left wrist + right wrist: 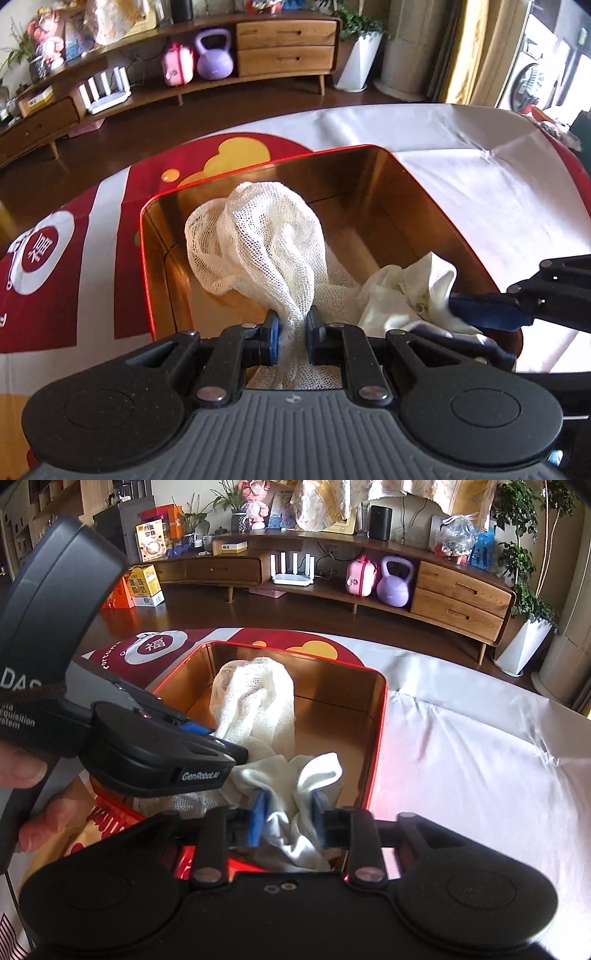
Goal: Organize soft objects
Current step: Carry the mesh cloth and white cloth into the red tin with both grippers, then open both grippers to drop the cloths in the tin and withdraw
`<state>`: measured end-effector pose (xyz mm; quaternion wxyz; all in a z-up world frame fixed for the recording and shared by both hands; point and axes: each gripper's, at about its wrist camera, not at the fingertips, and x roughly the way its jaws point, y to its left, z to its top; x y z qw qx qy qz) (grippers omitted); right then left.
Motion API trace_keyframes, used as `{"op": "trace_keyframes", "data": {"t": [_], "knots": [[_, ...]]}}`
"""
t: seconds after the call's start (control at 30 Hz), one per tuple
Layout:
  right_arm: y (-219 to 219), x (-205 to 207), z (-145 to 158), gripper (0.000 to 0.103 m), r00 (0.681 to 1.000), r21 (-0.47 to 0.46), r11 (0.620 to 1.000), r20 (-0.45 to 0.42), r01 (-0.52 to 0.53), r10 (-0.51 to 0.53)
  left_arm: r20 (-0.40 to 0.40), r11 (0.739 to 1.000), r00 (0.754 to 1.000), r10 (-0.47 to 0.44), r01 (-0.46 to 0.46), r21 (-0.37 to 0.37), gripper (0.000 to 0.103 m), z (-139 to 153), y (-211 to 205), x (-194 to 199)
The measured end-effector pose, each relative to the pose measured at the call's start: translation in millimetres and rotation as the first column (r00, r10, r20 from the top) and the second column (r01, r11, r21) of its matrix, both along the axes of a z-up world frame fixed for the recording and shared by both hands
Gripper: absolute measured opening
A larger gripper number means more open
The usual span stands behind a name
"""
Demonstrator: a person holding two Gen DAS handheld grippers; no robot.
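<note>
A red tin box (pixel 436 192) with a gold inside stands open on the table; it also shows in the right wrist view (pixel 376 738). My left gripper (pixel 293 332) is shut on a white mesh cloth (pixel 266 236) that bulges up inside the box. The mesh cloth shows in the right wrist view (pixel 251 698) too. My right gripper (pixel 288 816) is shut on a smooth white cloth (pixel 317 771) at the box's near right corner. That cloth (pixel 402 291) and the right gripper's blue fingers (pixel 484 310) show in the left wrist view.
The box sits on a red, white and yellow printed cover (pixel 74 295) next to a white sheet (pixel 480 760). A wooden sideboard (pixel 458 594) with a purple kettlebell (pixel 395 583) stands across the floor. The left gripper's body (pixel 155 753) fills the left of the right wrist view.
</note>
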<state>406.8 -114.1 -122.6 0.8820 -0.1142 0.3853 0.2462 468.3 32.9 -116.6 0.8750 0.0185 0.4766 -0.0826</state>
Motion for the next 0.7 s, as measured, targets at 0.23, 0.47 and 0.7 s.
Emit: {"op": "trace_keyframes", "data": {"t": [0.23, 0.47, 0.7], "knots": [[-5.0, -1.4, 10.4, 0.043, 1.0, 0.021, 1.0, 0.012, -0.001, 0.0, 0.01, 1.0, 1.0, 0.02, -0.02, -0.015, 0.032, 10.4, 3.5, -8.1], [-12.3, -12.0, 23.5, 0.052, 1.0, 0.031, 0.999, 0.022, 0.014, -0.015, 0.052, 0.997, 0.998, 0.044, -0.04, -0.066, 0.057, 30.7, 6.0, -23.2], [-21.0, -31.4, 44.8, 0.062, 0.998, 0.041, 0.999, 0.052, 0.02, -0.022, 0.09, 0.998, 0.995, 0.04, -0.036, -0.051, 0.057, 56.9, 1.1, -45.1]]}}
